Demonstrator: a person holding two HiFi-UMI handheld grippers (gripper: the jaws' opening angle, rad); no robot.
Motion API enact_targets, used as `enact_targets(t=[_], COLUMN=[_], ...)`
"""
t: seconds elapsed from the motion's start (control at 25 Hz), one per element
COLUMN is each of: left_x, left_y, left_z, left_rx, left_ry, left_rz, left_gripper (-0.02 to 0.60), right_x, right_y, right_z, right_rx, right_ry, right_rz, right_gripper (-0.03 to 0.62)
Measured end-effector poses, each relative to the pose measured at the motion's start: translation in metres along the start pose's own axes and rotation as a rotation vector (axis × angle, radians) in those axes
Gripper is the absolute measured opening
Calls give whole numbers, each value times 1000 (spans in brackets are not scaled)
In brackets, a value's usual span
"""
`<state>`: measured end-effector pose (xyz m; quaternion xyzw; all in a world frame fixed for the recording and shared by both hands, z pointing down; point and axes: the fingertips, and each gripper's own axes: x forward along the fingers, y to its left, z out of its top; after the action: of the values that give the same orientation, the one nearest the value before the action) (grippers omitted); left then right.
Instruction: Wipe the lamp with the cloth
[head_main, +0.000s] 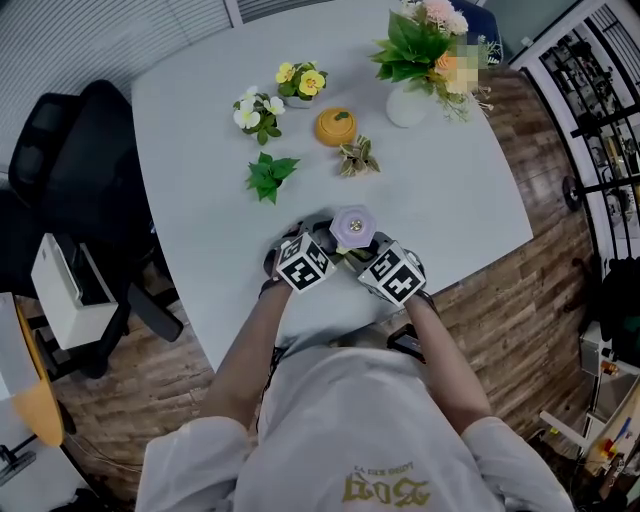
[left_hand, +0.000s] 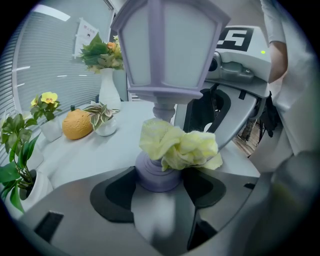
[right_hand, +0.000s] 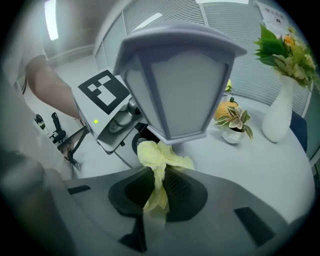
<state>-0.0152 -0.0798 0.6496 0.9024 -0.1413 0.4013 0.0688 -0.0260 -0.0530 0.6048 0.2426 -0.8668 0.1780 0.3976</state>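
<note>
Both jaws clamped: left gripper (left_hand: 160, 182) on lamp (left_hand: 167, 45) base, right gripper (right_hand: 157, 187) on cloth (right_hand: 152, 155), potted plants (head_main: 268, 175) behind.

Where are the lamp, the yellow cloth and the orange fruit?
lamp (left_hand: 185, 45): left gripper view, on its pale shade panel.
cloth (right_hand: 152, 153): right gripper view, on the bunched part above the jaws.
orange fruit (left_hand: 77, 125): left gripper view, on its round side.

You're working in what looks like an office. A black office chair (head_main: 75, 170) stands beside your white table (head_main: 450, 200), and slatted window blinds (head_main: 90, 35) run behind it.
</note>
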Motion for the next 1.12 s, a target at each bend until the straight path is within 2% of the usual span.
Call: enact_targets(t=[0.28, 0.52, 0.8, 1.12], left_x=[0, -1, 0, 0], left_y=[-1, -1, -1, -1], left_z=[0, 0, 0, 1], left_rx=[-2, -3, -4, -4], left_ry=[0, 1, 2, 2], left_rz=[-1, -1, 0, -1], left_gripper=[301, 301, 301, 301], right_x=[-3, -11, -9, -12], right_y=[-1, -19, -27, -41], right_z=[-4, -19, -20, -18], right_rx=[12, 71, 114, 289], right_ry=[12, 21, 12, -51], right_rz=[18, -39, -55, -59], right_gripper=[60, 61, 60, 60])
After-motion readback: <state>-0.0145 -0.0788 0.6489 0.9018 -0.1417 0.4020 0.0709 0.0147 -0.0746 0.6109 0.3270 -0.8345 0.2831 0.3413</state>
